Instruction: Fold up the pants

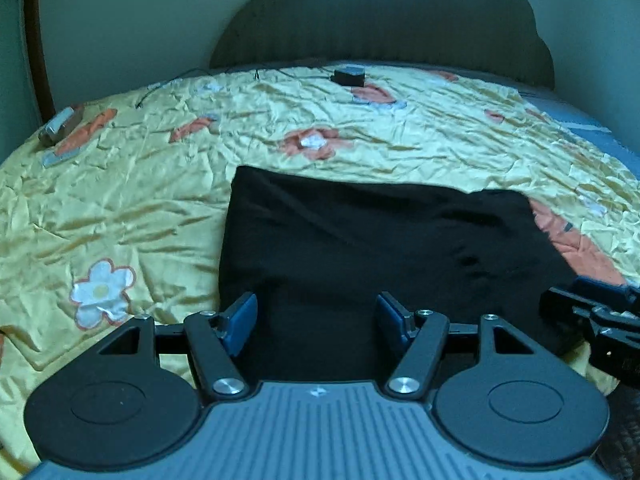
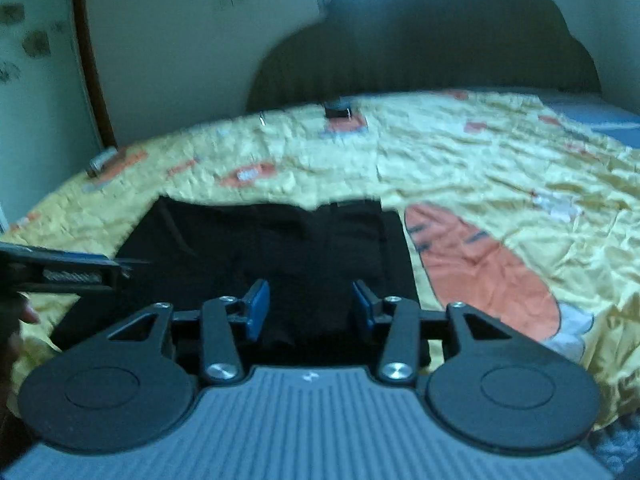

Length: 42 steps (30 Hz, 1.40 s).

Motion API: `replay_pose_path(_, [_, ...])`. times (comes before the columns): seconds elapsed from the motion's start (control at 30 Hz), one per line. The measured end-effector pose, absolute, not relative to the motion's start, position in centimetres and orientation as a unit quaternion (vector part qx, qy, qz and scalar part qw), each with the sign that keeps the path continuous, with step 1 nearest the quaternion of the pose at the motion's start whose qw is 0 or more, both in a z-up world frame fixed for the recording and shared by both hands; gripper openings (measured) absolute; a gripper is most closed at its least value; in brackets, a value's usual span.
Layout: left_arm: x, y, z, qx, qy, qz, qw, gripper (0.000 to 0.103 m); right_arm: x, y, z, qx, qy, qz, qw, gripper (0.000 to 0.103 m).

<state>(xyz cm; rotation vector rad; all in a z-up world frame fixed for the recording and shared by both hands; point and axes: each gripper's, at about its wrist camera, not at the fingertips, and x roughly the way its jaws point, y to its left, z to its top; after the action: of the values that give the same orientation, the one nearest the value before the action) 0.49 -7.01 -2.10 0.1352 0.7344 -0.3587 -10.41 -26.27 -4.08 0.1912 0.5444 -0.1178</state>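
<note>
Black knit cloth, the pants (image 1: 380,248), fills the centre and lower middle of the left wrist view as a compact, roughly rectangular block with straight top and left edges, which I judge to be a fold already well along. It lies flat on a crinkled, shiny yellow bedspread (image 1: 140,200) printed with orange and white flowers. Left gripper (image 1: 316,316) sits over the near edge of the cloth, blue pads spread wide with nothing between them; likely poised to take that edge or to let the fold settle. Right gripper (image 1: 592,316) shows at the right edge of the frame, beside the cloth's near right corner. A small dark box (image 1: 349,74) rests at the top centre near the ribbed, scalloped headboard (image 1: 380,12); a metallic object (image 1: 56,128) lies at upper left. Right wrist view, slightly blurred: the pants (image 2: 280,248) lie in the centre, with a seam or waistband ridge along the upper edge. Right gripper (image 2: 307,310) hovers over the near edge, jaws likewise wide and empty. Left gripper (image 2: 76,270) enters from the left edge, level with the cloth's left side. A large orange carrot print (image 2: 480,264) marks the bedspread (image 2: 480,160) to the right.
</note>
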Motion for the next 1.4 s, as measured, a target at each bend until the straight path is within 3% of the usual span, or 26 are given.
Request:
replay_pose_path(0.17, [0.3, -6.9, -1.7, 0.061, 0.360, -0.179, 0.914, 0.065, -10.8, -25.3, -3.1, 0.074, 0.253, -0.063, 0.963, 0.042])
replay_pose_path(0.3, [1.2, -6.4, -1.9, 0.038, 0.374, -0.179, 0.909, 0.065, -10.5, -24.4, -2.2, 0.039, 0.237, -0.065, 0.968, 0.053])
replay_pose_path(0.43, [1.0, -7.2, -2.2, 0.068, 0.373, -0.175, 0.909, 0.065, -8.3, -25.0, -4.3, 0.035, 0.302, -0.073, 0.950, 0.053])
replay_pose_path(0.73, [0.7, -6.5, -1.0, 0.064, 0.371, -0.149, 0.914, 0.065, -9.9, -24.7, -1.0, 0.029, 0.257, -0.080, 0.963, 0.053])
replay_pose_path(0.97, [1.6, -5.7, -1.9, 0.051, 0.396, -0.136, 0.907, 0.066, -8.2, -24.3, -3.7, 0.012, 0.309, -0.073, 0.948, 0.057])
replay_pose_path(1.4, [1.5, -4.4, -1.0, 0.041, 0.385, -0.122, 0.914, 0.069, -9.6, -25.5, -0.9, 0.026, 0.262, -0.106, 0.959, 0.058])
